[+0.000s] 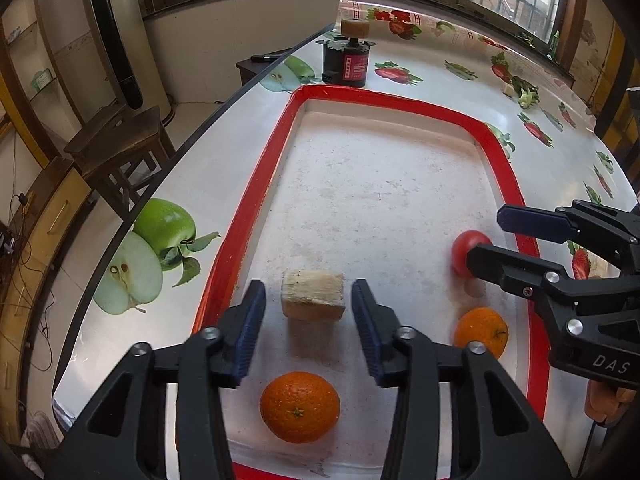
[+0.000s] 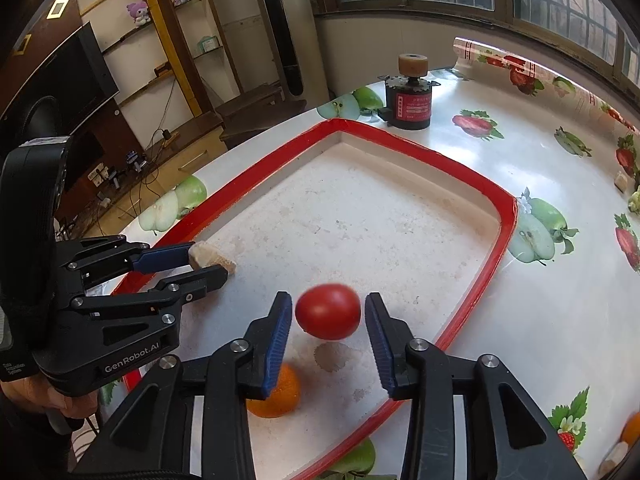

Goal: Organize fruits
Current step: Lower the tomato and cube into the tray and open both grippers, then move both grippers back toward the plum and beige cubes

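An orange (image 1: 299, 407) lies nearest, inside the red-rimmed tray (image 1: 256, 184) on the desk. My left jaws (image 1: 308, 312) stand released around the pale block (image 1: 313, 296); my right jaws (image 2: 325, 334) are parted around the tomato (image 2: 328, 311), which perhaps floats. I withdraw straight, touching neither.

A worktop (image 1: 420, 60) covered in a fruit-printed cloth is carrying a red-rimmed tray (image 1: 256, 184). A black cylindrical device (image 1: 346, 66) is standing on the worktop just beyond the tray's far rim.
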